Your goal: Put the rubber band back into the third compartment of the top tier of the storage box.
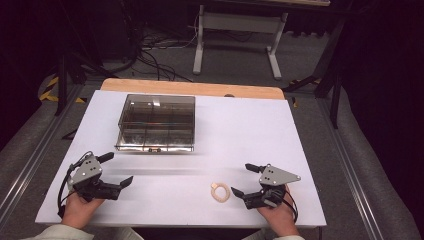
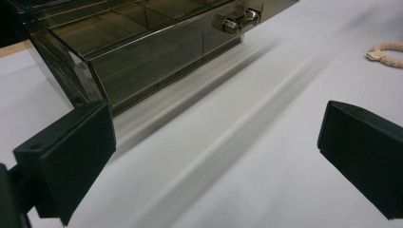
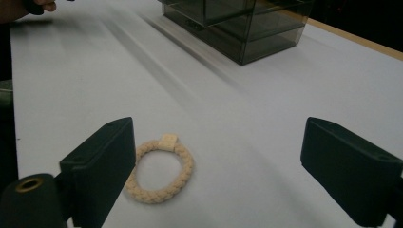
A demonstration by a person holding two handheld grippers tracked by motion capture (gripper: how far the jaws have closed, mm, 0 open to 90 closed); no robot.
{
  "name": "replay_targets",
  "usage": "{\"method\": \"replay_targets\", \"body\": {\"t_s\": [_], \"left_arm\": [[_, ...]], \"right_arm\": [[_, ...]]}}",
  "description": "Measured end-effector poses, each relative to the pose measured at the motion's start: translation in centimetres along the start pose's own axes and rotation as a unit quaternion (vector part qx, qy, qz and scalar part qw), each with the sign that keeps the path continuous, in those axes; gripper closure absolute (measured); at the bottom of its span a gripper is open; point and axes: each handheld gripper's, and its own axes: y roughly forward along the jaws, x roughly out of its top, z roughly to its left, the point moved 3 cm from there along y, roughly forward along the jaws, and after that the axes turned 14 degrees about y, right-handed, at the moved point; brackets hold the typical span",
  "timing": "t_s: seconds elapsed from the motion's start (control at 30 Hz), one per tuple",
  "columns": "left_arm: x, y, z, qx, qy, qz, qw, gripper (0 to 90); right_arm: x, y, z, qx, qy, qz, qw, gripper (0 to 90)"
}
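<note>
Meanwhile, right gripper (image 1: 244, 180) jaws wide, holding nothing | braided ring (image 3: 159, 170) on the white table (image 1: 300, 150) just ahead of its left jaw | left gripper (image 1: 119, 169) jaws wide, empty | smoked box (image 2: 142, 42) beyond its left jaw

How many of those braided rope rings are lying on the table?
1. The braided rope ring lies flat on the white table, just in front of the right hand-held gripper; more could be hidden inside the smoky organizer box.

Rope ring (image 1: 220, 192) lies on table (image 1: 300, 150), before box (image 1: 156, 123).
</note>
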Motion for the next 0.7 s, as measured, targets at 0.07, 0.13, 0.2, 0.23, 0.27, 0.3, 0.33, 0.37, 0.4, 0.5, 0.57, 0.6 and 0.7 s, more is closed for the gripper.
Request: {"method": "replay_targets", "body": {"t_s": [0.07, 0.13, 0.2, 0.23, 0.27, 0.3, 0.33, 0.37, 0.4, 0.5, 0.57, 0.6, 0.7], "left_arm": [[0.0, 0.0, 0.1, 0.002, -0.002, 0.001, 1.0, 0.0], [-0.1, 0.0, 0.1, 0.002, -0.004, 0.003, 1.0, 0.0], [-0.1, 0.0, 0.1, 0.004, -0.005, 0.003, 1.0, 0.0], [-0.1, 0.0, 0.1, 0.005, -0.005, 0.002, 1.0, 0.0], [-0.1, 0.0, 0.2, 0.005, -0.005, 0.003, 1.0, 0.0], [-0.1, 0.0, 0.2, 0.005, -0.005, 0.003, 1.0, 0.0], [-0.1, 0.0, 0.2, 0.005, -0.008, 0.003, 1.0, 0.1], [-0.1, 0.0, 0.2, 0.005, -0.01, 0.003, 0.9999, 0.0], [-0.1, 0.0, 0.2, 0.006, -0.01, 0.004, 0.9999, 0.0], [-0.1, -0.1, 0.3, 0.007, -0.014, 0.001, 0.9999, 0.0], [-0.2, -0.2, 0.3, 0.01, -0.015, 0.001, 0.9998, 0.0], [-0.2, -0.2, 0.4, 0.011, -0.014, 0.001, 0.9998, 0.0], [-0.2, -0.2, 0.5, 0.015, -0.02, -0.001, 0.9997, 0.0]], "right_arm": [[0.3, 0.0, 0.2, 0.003, -0.009, 0.003, 1.0, 14.8], [0.8, 0.0, 0.5, 0.008, -0.013, 0.012, 0.9998, 16.8], [1.1, 0.1, 0.8, 0.013, -0.017, 0.017, 0.9996, 17.6], [1.2, 0.2, 1.1, 0.016, -0.021, 0.022, 0.9994, 18.8], [1.3, 0.3, 1.3, 0.018, -0.023, 0.027, 0.9992, 19.8], [1.5, 0.5, 1.5, 0.02, -0.027, 0.032, 0.9989, 21.0], [1.6, 0.6, 1.8, 0.023, -0.03, 0.039, 0.9985, 22.2], [1.6, 0.8, 2.1, 0.024, -0.033, 0.046, 0.9981, 23.9], [1.7, 1.0, 2.3, 0.026, -0.035, 0.054, 0.9976, 24.6], [1.7, 1.6, 2.9, 0.033, -0.038, 0.074, 0.996, 27.3], [1.5, 2.2, 3.2, 0.036, -0.042, 0.096, 0.9938, 28.9], [1.5, 2.4, 3.4, 0.037, -0.044, 0.103, 0.993, 29.2], [1.2, 3.1, 3.6, 0.034, -0.055, 0.128, 0.9897, 30.5]]}}
